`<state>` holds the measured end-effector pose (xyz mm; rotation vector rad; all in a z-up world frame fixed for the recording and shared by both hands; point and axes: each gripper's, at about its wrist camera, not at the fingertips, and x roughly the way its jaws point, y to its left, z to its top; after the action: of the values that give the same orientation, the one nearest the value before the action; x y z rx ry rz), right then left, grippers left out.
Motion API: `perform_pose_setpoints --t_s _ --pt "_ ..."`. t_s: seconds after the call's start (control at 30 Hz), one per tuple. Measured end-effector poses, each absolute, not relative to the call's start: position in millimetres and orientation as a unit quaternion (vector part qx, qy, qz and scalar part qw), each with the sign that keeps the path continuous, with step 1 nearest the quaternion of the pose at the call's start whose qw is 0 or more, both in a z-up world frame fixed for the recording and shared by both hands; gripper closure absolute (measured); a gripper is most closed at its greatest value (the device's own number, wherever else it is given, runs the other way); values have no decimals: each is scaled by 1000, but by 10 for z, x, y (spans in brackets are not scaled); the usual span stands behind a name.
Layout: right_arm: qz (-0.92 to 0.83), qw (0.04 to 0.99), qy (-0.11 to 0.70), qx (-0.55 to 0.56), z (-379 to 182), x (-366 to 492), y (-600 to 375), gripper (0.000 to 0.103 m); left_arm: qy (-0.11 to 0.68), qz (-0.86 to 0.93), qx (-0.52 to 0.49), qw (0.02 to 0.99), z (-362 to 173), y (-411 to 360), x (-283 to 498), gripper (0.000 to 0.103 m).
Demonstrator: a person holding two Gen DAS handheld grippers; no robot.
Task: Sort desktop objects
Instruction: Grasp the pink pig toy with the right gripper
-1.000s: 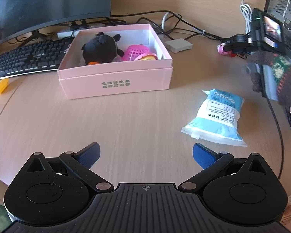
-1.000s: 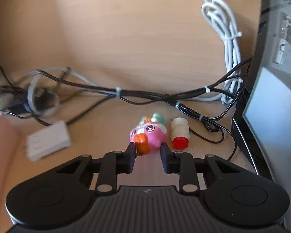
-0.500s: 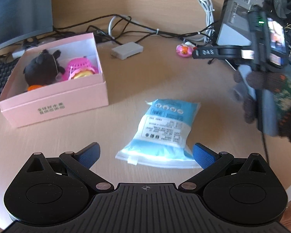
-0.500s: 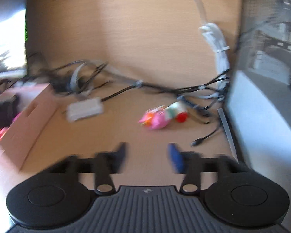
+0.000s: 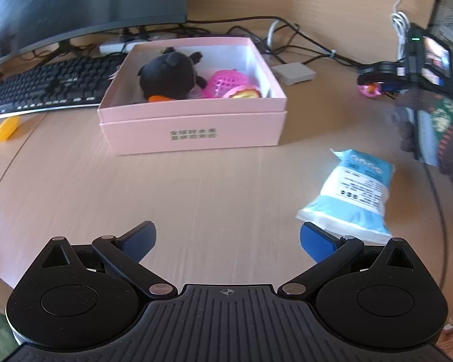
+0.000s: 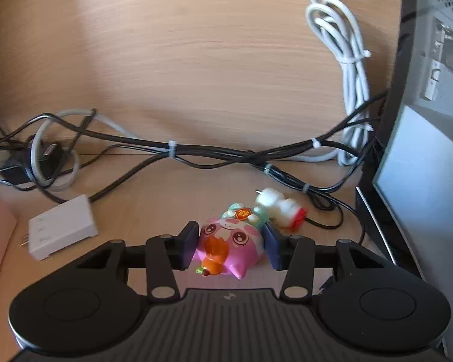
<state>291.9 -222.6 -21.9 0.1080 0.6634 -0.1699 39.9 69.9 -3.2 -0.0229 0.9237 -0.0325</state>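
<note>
In the right wrist view a pink pig toy (image 6: 231, 242) with an orange carrot lies between the fingers of my right gripper (image 6: 231, 244), whose pads touch both its sides, low on the desk. A white-and-red toy (image 6: 282, 208) lies just behind it. In the left wrist view my left gripper (image 5: 226, 238) is open and empty above the desk. A pink box (image 5: 193, 114) ahead holds a black plush (image 5: 169, 74) and a pink mesh toy (image 5: 226, 84). A blue-and-white packet (image 5: 351, 193) lies right of it. The right gripper with the pig (image 5: 370, 89) shows at far right.
A keyboard (image 5: 48, 84) and monitor (image 5: 75, 6) stand at back left, with a yellow object (image 5: 6, 128) near the desk edge. Tangled cables (image 6: 196, 154), a white adapter box (image 6: 60, 226) and a computer case (image 6: 422, 120) crowd the area around the pig toy.
My right gripper pulled back and opened, then came forward again and closed around the pig toy. My left gripper swung right toward the packet, then back to face the pink box.
</note>
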Motion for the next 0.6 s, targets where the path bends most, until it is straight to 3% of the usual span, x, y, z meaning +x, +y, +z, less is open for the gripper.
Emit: perform_pose_setpoints --t_s 0.17,0.53,0.6 --pt "55 937 331 95 39 2354 -1940 58 452 -11 -2 892 -93 674 526 0" --pt "393 858 330 -29 130 1391 -595 57 478 -6 39 878 -225 583 398 0" --pt "389 862 322 -45 138 1344 -560 49 478 -1 32 878 -247 611 341 0"
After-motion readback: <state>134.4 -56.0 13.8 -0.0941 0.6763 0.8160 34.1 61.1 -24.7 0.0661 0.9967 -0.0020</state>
